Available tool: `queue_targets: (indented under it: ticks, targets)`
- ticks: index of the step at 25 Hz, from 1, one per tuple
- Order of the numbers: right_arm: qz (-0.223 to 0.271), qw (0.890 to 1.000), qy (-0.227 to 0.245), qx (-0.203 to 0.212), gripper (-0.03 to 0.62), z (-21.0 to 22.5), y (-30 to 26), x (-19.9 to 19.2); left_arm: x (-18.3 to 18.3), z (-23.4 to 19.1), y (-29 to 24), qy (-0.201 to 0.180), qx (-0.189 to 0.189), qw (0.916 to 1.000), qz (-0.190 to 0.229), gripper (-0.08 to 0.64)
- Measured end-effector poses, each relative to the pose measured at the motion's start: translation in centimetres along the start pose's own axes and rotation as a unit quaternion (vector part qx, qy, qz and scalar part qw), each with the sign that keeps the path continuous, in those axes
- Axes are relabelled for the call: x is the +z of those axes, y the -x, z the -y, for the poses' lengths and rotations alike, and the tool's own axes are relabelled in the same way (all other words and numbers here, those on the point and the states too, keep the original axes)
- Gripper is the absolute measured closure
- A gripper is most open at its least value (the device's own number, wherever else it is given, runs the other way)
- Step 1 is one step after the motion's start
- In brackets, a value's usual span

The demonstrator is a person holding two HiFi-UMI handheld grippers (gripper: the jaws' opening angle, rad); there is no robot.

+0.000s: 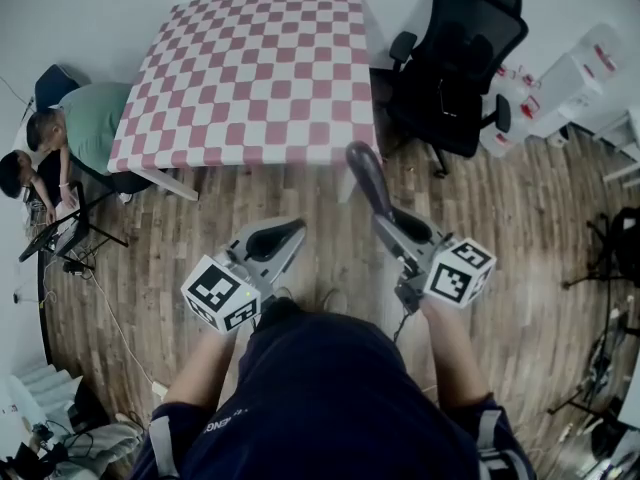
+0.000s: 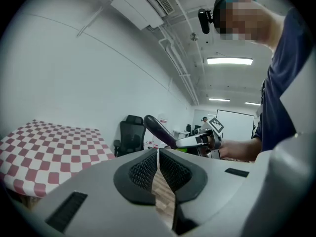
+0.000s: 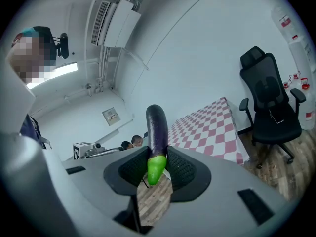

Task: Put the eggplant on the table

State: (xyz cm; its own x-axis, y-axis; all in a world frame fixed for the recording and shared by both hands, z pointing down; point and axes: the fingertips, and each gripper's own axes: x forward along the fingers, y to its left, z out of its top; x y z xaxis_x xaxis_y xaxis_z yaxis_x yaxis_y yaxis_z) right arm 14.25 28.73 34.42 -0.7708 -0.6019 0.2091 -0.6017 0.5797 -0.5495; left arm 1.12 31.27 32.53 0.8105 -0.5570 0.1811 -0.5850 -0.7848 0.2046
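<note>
A dark purple eggplant (image 3: 157, 132) with a green stem end (image 3: 156, 167) stands upright between the pads of my right gripper (image 3: 158, 166), which is shut on it near the stem. From the head view the eggplant (image 1: 366, 176) sticks out ahead of that gripper (image 1: 392, 226), close to the near edge of the table (image 1: 250, 68), which has a red-and-white checked cloth. My left gripper (image 1: 290, 232) hangs over the wooden floor short of the table, shut with nothing between its pads (image 2: 157, 168). The left gripper view also catches the eggplant (image 2: 158, 130).
A black office chair (image 1: 455, 58) stands right of the table. Two people (image 1: 60, 138) bend over at the far left beside a chair and cables. White containers (image 1: 560, 88) sit at the right. My own torso fills the bottom of the head view.
</note>
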Motion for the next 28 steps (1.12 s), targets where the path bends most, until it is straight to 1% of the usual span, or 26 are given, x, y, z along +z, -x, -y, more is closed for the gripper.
queue_targets:
  ticks: [3, 4, 5, 6, 8, 10, 11, 12, 14, 16, 18, 20, 23, 28]
  targets:
    - [0.003, 1.0, 0.005, 0.006, 0.468, -1.4, 0.9, -0.6, -0.1, 0.9, 1.9, -0.004, 0.011, 0.9999, -0.001, 0.523]
    - [0.005, 1.0, 0.004, 0.006, 0.468, -1.6, 1.0, -0.6, -0.2, 0.9, 2.3, -0.004, 0.013, 0.9999, -0.003, 0.523]
    - [0.007, 1.0, 0.002, 0.005, 0.468, -0.8, 1.0, 0.1, -0.1, 0.6, 1.7, -0.003, 0.014, 0.9999, -0.005, 0.523]
    - [0.007, 1.0, -0.002, 0.002, 0.468, 1.0, 0.9, 1.4, 0.3, -0.1, 0.1, 0.0, 0.015, 0.9999, -0.007, 0.523]
    - [0.0, 1.0, -0.011, -0.001, 0.468, 5.0, 0.0, 5.5, 2.6, -2.5, -4.1, 0.009, 0.017, 0.9998, -0.009, 0.523]
    - [-0.01, 1.0, -0.022, -0.002, 0.468, 6.9, -1.2, 8.9, 5.3, -4.6, -6.5, 0.017, 0.017, 0.9996, -0.012, 0.523]
    - [-0.013, 1.0, -0.026, -0.002, 0.468, 7.2, -1.3, 9.3, 5.8, -4.8, -6.9, 0.018, 0.016, 0.9996, -0.014, 0.523]
    - [-0.014, 1.0, -0.027, -0.001, 0.468, 7.5, -1.1, 8.8, 5.4, -4.5, -7.1, 0.016, 0.015, 0.9996, -0.015, 0.523]
    - [-0.017, 1.0, -0.026, 0.004, 0.468, 8.9, -0.7, 6.3, 2.9, -3.9, -8.0, 0.011, 0.014, 0.9998, -0.011, 0.523]
    - [-0.025, 0.999, -0.019, 0.008, 0.468, 10.5, -1.7, 4.6, 0.5, -5.0, -9.1, 0.016, 0.013, 0.9998, -0.004, 0.523]
    - [-0.034, 0.999, -0.018, 0.004, 0.468, 11.8, -4.1, 4.6, -0.3, -7.5, -10.1, 0.023, 0.01, 0.9997, -0.002, 0.523]
    - [-0.042, 0.999, -0.024, -0.002, 0.468, 12.9, -6.9, 5.3, -0.2, -10.5, -10.9, 0.03, 0.004, 0.9995, -0.003, 0.523]
    - [-0.051, 0.998, -0.034, -0.011, 0.468, 14.5, -11.2, 6.9, 0.9, -15.1, -12.3, 0.035, -0.006, 0.9994, -0.006, 0.523]
    - [-0.062, 0.996, -0.053, -0.03, 0.468, 17.5, -19.3, 9.4, 2.8, -24.0, -13.7, 0.039, -0.012, 0.9991, -0.009, 0.523]
